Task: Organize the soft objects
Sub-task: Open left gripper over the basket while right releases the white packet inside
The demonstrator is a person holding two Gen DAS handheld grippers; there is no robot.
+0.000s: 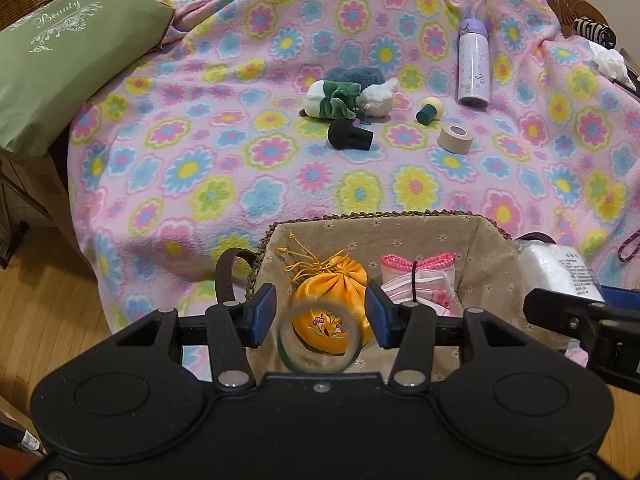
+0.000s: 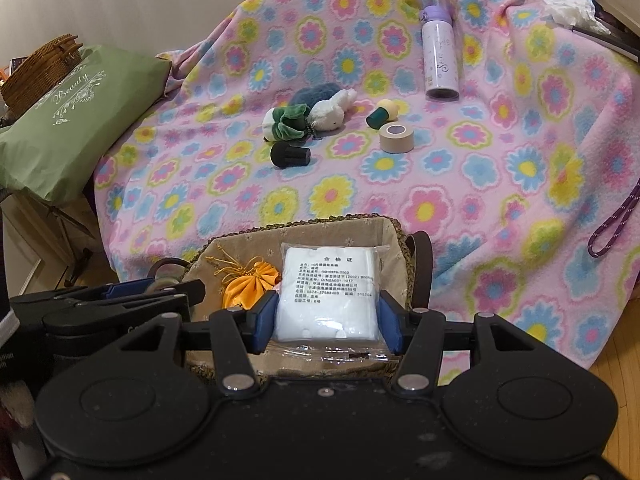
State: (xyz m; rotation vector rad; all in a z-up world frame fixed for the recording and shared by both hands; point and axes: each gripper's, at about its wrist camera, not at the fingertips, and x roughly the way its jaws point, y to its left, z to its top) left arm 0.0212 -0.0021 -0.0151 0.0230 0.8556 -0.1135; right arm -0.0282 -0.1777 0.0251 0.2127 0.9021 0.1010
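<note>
**Cotton pack held over the lined basket, plush toys out on the blanket**

Left wrist view: the left gripper (image 1: 320,316) hangs over a woven basket (image 1: 486,222) with a beige flower-print lining. Its blue pads (image 1: 265,312) stand spread, with nothing pinched between them. Below the gap lies an orange satin drawstring pouch (image 1: 334,320) with gold cords, resting inside the basket. Beside it, toward the right, sits a pink folded cloth (image 1: 416,276). At the right edge the right gripper (image 1: 568,312) carries a white pack (image 1: 560,268). Farther out on the flowered fleece blanket (image 1: 224,152) lie a green and white plush (image 1: 332,98), a white plush bunny (image 1: 378,98), a blue fuzzy item (image 1: 352,74) behind them, a black stopper-shaped object (image 1: 350,134), a tape roll (image 1: 455,139), a small green and yellow piece (image 1: 426,111) and a purple flask (image 1: 474,66) lying on its side. A green pillow (image 1: 68,60) sits at the left.

Right wrist view: the right gripper (image 2: 326,318) is pinching the clear-wrapped pack of white cotton pads (image 2: 328,292), its blue pads (image 2: 266,322) pressed on both sides. The pack hovers above the basket (image 2: 400,228), with the orange pouch (image 2: 250,282) just beside it on the left. The left gripper (image 2: 160,292) shows at the left edge. The plush toys (image 2: 310,116), stopper (image 2: 290,155), tape roll (image 2: 396,138) and flask (image 2: 440,56) lie well apart from the basket on the blanket (image 2: 480,200).
</note>
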